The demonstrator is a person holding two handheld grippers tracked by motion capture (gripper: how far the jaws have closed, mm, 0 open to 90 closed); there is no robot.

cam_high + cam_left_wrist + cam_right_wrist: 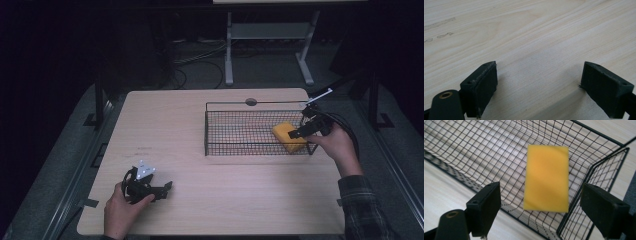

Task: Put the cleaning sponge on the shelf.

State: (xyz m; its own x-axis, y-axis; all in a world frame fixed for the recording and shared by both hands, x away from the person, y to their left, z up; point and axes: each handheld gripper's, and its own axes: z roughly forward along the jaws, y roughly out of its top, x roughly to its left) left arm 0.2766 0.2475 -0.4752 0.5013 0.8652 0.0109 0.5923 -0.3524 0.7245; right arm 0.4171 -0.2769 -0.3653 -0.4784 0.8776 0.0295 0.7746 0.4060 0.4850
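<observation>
my right tongs (540,213) gape over the sponge (546,177), soft and light, so i'd pinch its long edges; left tongs (537,86) idle open

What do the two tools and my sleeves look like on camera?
Both tools are black with blocky, flat-faced jaws. The left tool carries a grey three-cornered plate; the right tool trails a black cable. The right forearm wears a dark plaid sleeve.

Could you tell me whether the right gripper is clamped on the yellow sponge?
No, the right gripper has its jaws wide apart above the yellow sponge, which lies free in the wire basket.
</observation>
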